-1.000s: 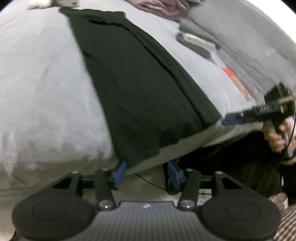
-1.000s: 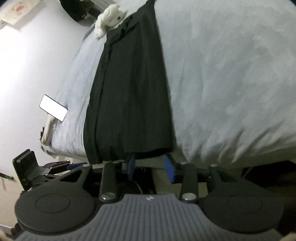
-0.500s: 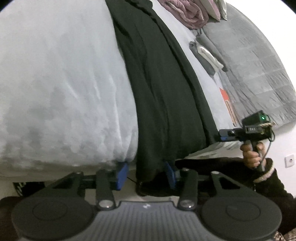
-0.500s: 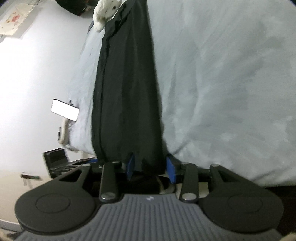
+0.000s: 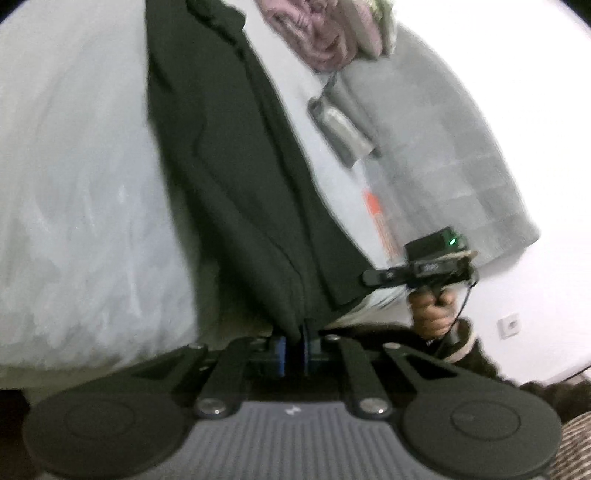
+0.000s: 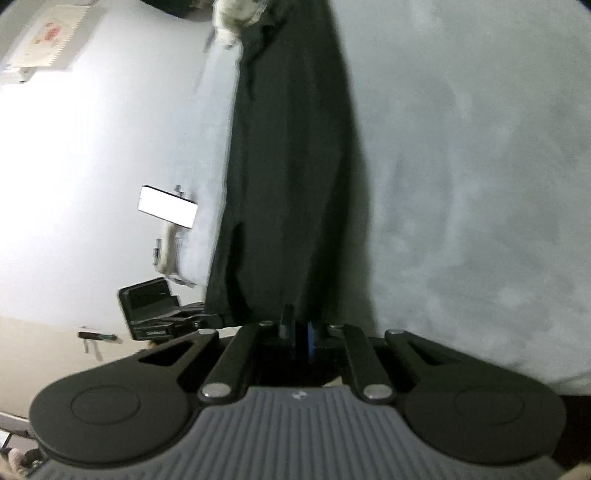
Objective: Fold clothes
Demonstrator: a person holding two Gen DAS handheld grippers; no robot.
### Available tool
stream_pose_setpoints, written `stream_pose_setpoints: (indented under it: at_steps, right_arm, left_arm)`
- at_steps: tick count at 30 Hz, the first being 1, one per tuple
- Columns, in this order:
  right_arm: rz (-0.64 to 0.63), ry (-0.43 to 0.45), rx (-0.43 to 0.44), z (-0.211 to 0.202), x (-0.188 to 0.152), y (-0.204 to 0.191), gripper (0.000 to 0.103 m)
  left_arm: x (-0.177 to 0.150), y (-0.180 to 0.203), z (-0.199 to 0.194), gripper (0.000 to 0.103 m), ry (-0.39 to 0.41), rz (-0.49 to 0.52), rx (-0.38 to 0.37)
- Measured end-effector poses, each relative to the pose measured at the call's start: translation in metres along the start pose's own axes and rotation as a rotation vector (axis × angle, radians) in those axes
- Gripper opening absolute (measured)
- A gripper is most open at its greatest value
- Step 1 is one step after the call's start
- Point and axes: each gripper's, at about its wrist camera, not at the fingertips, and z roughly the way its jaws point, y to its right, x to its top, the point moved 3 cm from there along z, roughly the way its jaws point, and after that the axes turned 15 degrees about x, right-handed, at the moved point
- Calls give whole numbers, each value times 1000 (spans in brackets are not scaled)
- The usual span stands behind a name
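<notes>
Both claws, gaping half a second ago with the hem of a black garment (image 5: 236,192) lying loose between their blue pads, have now drawn together and pinch that near edge. Seen from the left wrist, the left claw (image 5: 292,347) has its jaws nearly touching, with a fold of dark cloth dropping straight into the narrow gap; the right claw (image 6: 300,338) is likewise closed to a sliver on the cloth just ahead of it. From each claw the garment runs forward and away as a long, narrow dark strip across a pale grey bed (image 6: 461,184), its far end reaching toward a small white plush object (image 6: 231,16) at the top of the right view. One side appears already doubled over, a lengthwise seam showing along the strip. Gripping the two near corners at once would let the person lift the hem evenly and carry it toward the far end, which seems the likely purpose of the paired hold. To the right of the left claw, the person's hand (image 5: 434,306) wraps the other gripper's handle. Farther ahead and right lie a pink bundle (image 5: 317,33) and a grey quilted blanket (image 5: 461,155), both clear of the strip.
</notes>
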Motion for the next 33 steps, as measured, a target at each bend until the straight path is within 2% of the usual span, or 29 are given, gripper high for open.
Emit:
stream_pose_setpoints:
  at_steps: [5,10,16,21,23,27,28,29,31,33]
  right_arm:
    - [-18,45,51,0,24,-18,10]
    - [-9,105,77,-3,62,-15,10]
    - [71,191,76,-5,111,12,10]
    - [126,228,63,7,137,39,11]
    - [142,234,66,9,141,49,14]
    - [169,247,130,12,142,57,17]
    - [164,251,146,10,143,55,21]
    - [155,266,165,6,143,52,30]
    - [133,306,195,-3,143,46,42]
    - [99,350,195,-11,145,40,42]
  left_arm:
    - [19,2,-14,8,109,-89,-96]
    - [50,-5,-17,8,202,-201,-109]
    - [90,-32,-3,8,240,-314,-54]
    - [107,-56,9,8,249,-384,-15]
    - [109,-59,7,9,259,-393,-16]
    - [114,-64,2,22,280,-411,-20]
    - [115,-66,1,28,286,-416,-21]
    - [116,-66,-5,33,307,-419,-24]
    - [117,-67,-15,37,348,-416,-13]
    - [121,-63,-20,38,379,-384,32]
